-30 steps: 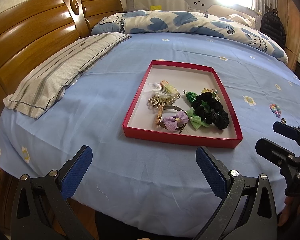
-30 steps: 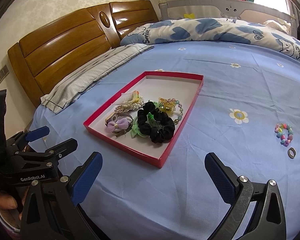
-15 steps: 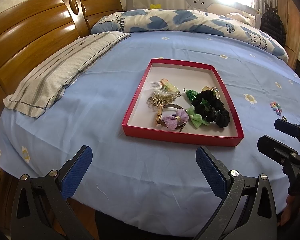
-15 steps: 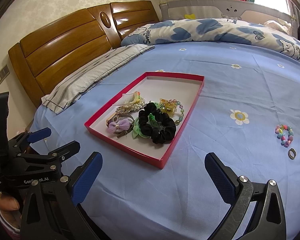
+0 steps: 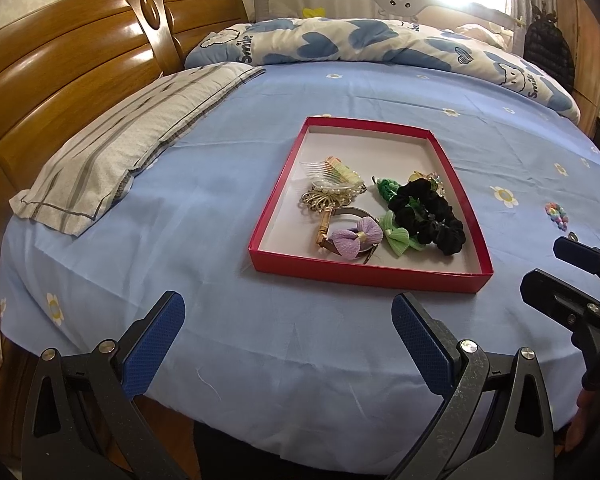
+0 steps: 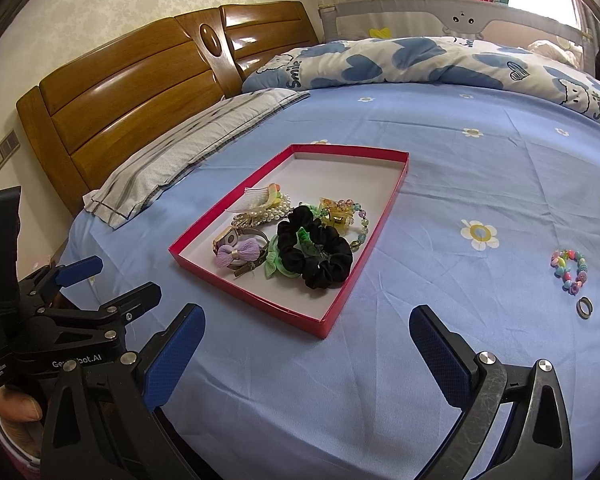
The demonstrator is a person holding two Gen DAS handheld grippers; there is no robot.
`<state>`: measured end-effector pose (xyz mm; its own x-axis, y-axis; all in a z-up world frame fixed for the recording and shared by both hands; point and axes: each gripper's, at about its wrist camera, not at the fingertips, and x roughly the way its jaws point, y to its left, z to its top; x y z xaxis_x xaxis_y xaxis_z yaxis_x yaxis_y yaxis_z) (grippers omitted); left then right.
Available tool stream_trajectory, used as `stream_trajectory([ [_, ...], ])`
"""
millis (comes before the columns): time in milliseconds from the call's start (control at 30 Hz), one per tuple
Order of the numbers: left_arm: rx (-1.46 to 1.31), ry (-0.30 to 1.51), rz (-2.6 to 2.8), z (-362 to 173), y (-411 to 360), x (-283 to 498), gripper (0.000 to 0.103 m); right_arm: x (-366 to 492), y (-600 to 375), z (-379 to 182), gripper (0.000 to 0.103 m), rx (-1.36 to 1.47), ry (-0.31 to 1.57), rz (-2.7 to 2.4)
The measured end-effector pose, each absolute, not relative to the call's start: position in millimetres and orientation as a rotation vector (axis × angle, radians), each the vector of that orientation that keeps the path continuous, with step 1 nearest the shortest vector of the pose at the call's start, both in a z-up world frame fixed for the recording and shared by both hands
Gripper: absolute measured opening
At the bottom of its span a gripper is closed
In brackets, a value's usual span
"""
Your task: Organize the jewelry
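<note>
Little had changed over the last second: only the red tray (image 5: 364, 276) was seen shifted slightly toward the view's right in the left wrist view, while nothing on the bed was moved. A shallow red tray with a white floor was laid on the blue flowered bedsheet (image 5: 204, 216), near the sheet's front edge. Inside it, crowded toward the tray's near end, were seen a black scrunchie (image 6: 314, 250), a purple bow (image 5: 354, 237), a green bow (image 5: 398, 236), a clear hair comb (image 5: 326, 170), a pearl piece (image 6: 274, 208) and a yellow claw clip (image 6: 334, 214) with a string of glass beads just beside it. The tray's far end was left bare.

Outside the tray, toward the sheet's right edge, a colourful bead bracelet (image 6: 570, 270) was seen lying flat, with a small dark ring (image 6: 585, 307) just beside it on the near side.

Both grippers were held over the sheet's front edge, apart from every item. The left gripper (image 5: 288, 336) was seen with its blue pads (image 5: 154, 340) spread wide and nothing between them. The right gripper (image 6: 306, 354) was likewise spread wide and carried nothing.

A striped pillow (image 5: 136, 140) was laid along the sheet's left edge against a wooden headboard (image 5: 72, 76), and a heart-patterned duvet (image 5: 340, 44) was bunched along the far edge.
</note>
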<state>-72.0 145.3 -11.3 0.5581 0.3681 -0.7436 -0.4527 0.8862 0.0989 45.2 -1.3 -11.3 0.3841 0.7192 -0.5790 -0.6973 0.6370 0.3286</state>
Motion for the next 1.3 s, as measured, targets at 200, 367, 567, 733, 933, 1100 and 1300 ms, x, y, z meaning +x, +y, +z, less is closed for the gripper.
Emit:
stream_trajectory([
  [200,-0.110,0.849,0.485,-11,145,-72,0.103,46,-2,-12,0.103,0.033,0.755,0.903],
  [367,-0.111,0.850,0.482,-11,145,-72,0.103,45,-2,-12,0.103,0.033,0.755,0.903],
  [567,-0.110,0.850,0.482,-11,146,-72,0.103,45,-1,-12,0.103,0.034,0.754,0.902],
  [733,-0.110,0.851,0.481,-10,146,-72,0.103,46,-1,-11,0.103,0.034,0.754,0.901],
  [933,-0.111,0.853,0.478,-9,147,-69,0.103,48,2,-10,0.103,0.031,0.754,0.902],
  [1100,-0.109,0.860,0.474,-8,148,-64,0.103,52,2,-10,0.103,0.035,0.757,0.900],
  [1300,-0.117,0.871,0.458,-9,146,-60,0.103,61,2,-15,0.103,0.041,0.769,0.899],
])
